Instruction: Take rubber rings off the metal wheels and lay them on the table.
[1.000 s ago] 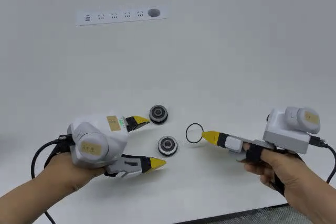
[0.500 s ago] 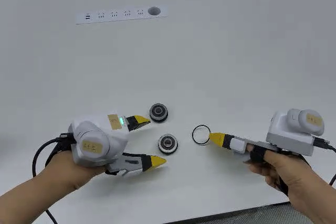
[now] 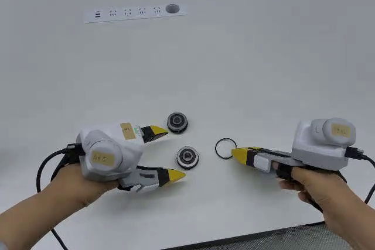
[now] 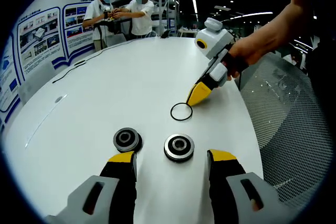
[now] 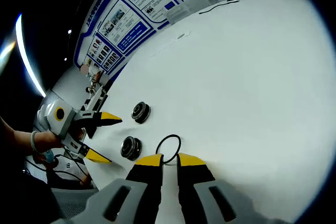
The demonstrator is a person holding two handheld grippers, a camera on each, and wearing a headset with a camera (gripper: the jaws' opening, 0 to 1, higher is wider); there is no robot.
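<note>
Right gripper view: near edge of the rubber ring [image 5: 171,136] is hidden behind the right gripper [image 5: 166,161] fingers [image 5: 149,162], can't tell if touching or pinched. Head view: forearms [image 3: 26,226] and cable [image 3: 44,171] cut off at the bottom edge. Metal wheels [image 3: 187,157] too small to tell if rings remain on them; wall posters [image 5: 131,22] unreadable.

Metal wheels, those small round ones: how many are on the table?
2. The far wheel sits toward the power strip. The near wheel sits just in front of it, left of the loose rubber ring. None seems hidden.
</note>
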